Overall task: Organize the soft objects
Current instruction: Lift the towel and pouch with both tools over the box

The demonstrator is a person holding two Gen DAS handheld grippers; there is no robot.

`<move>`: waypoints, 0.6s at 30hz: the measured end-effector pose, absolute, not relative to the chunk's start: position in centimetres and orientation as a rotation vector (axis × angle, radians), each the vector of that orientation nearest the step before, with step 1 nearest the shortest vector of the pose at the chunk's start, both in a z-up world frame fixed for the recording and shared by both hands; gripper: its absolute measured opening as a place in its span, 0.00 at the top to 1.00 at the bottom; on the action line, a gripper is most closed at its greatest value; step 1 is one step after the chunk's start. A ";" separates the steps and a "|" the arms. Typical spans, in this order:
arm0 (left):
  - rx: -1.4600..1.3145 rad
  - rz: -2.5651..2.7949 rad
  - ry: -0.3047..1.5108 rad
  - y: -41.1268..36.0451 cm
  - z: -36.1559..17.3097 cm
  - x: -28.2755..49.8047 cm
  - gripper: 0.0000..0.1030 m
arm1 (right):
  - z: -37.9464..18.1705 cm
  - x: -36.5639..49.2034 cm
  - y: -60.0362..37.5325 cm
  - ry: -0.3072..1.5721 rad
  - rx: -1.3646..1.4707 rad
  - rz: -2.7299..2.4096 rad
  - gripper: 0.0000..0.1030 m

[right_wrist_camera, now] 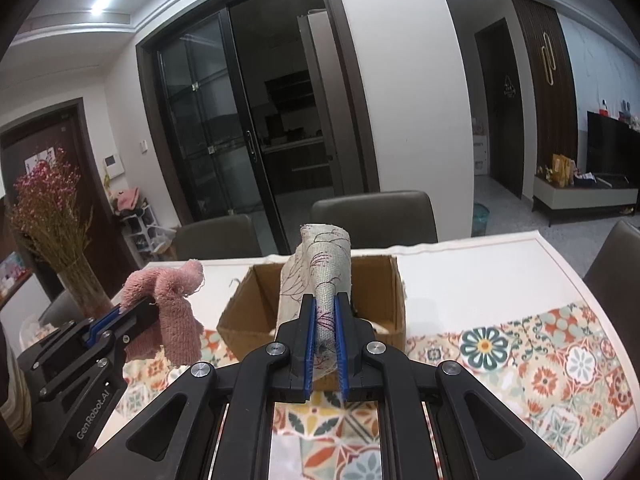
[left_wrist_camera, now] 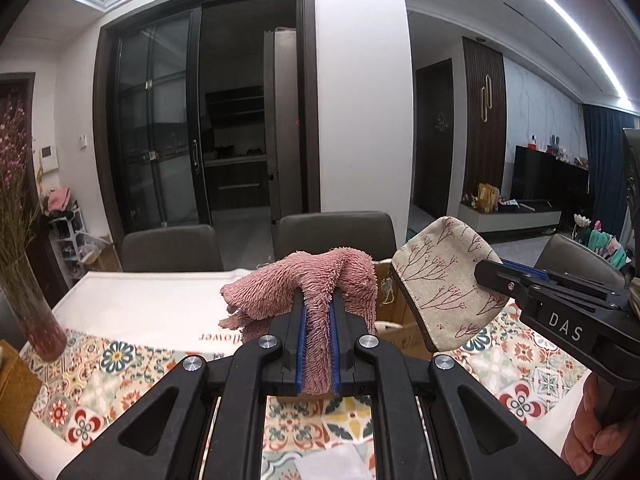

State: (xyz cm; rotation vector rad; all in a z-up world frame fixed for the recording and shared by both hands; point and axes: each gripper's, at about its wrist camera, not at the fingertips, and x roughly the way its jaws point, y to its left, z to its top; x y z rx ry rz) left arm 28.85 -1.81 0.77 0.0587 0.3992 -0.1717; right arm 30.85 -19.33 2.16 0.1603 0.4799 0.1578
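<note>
We see the left hand-held gripper (left_wrist_camera: pixel 317 308) clenched on a pink fluffy cloth (left_wrist_camera: pixel 320 280), which bunches above the blue pads and hangs down between them. In the right wrist view the same cloth (right_wrist_camera: pixel 168 300) droops off the left hand-held gripper (right_wrist_camera: pixel 150 302), held clear of the tabletop (right_wrist_camera: pixel 480 280) to the left of a cardboard box (right_wrist_camera: pixel 248 312).

The right hand-held gripper (right_wrist_camera: pixel 325 304) grasps a beige fabric pouch (right_wrist_camera: pixel 326 264) printed with red branch patterns; the pouch stands up from the jaws, directly in front of the open box. From the left wrist view, we see the pouch (left_wrist_camera: pixel 440 276) pinched at its edge by the right hand-held gripper (left_wrist_camera: pixel 486 270), with part of the person's hand (left_wrist_camera: pixel 592 432) on the handle below.

The box sits on the tabletop, which is covered with a white cloth and a colourful floral tile pattern. A vase of dried pink flowers (right_wrist_camera: pixel 52 208) stands at the far left, and grey chairs (right_wrist_camera: pixel 372 216) line the far side.
</note>
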 end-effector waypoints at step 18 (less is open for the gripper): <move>0.093 -0.200 0.336 -3.0 1.0 34.8 0.89 | 3.0 35.8 -20.4 0.421 0.162 0.122 0.90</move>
